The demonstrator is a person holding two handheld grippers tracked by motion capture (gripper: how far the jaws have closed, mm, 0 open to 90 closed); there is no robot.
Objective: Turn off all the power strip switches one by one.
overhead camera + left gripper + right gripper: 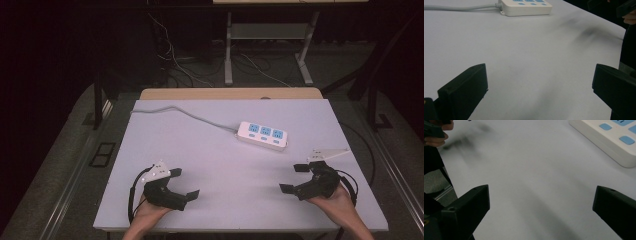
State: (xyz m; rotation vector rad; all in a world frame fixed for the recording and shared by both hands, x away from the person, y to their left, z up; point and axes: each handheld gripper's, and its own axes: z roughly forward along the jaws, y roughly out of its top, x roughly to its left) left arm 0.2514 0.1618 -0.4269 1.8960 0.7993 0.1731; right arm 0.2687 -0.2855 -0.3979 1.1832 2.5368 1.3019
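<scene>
A white power strip [263, 135] with blue sockets lies on the pale table [210, 165], right of centre, its grey cable [185, 114] running off to the back left. My left gripper [183, 183] rests near the front left edge, open, nothing between its jaws. My right gripper [294, 178] sits at the front right, also open and empty. The strip appears at the top of the left gripper view [525, 6] and at the top right corner of the right gripper view [610, 140]. Both grippers stand well short of it.
A wooden board edge [230, 93] runs along the table's back. Behind it are desk legs [228, 50] and loose cables [170, 60] on the floor. The table's front edge lies just under both hands.
</scene>
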